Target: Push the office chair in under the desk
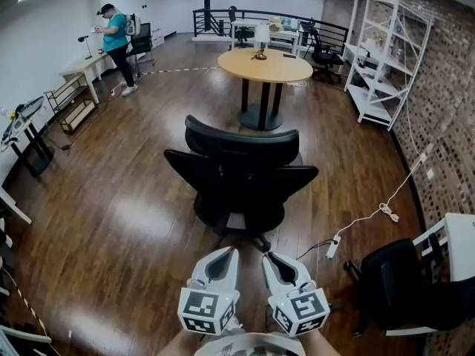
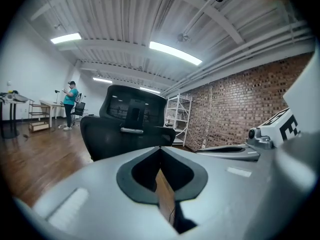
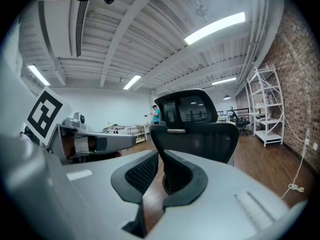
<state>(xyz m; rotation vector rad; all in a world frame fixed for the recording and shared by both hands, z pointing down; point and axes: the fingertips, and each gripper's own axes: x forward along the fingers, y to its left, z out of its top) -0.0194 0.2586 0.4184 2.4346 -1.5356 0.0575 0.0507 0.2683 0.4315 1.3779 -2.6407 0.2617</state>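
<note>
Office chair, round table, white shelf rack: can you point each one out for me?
Office chair (image 1: pixel 237 176), head view, on its black backrest.
Round table (image 1: pixel 276 70), head view, on the bare wooden top.
White shelf rack (image 1: pixel 369 104), head view, on its lowest board.

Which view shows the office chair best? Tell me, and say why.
The head view: it takes in the whole office chair from above, with headrest, back, seat and base. The left gripper view and the right gripper view each show only its back and headrest from behind, cut off below.
</note>
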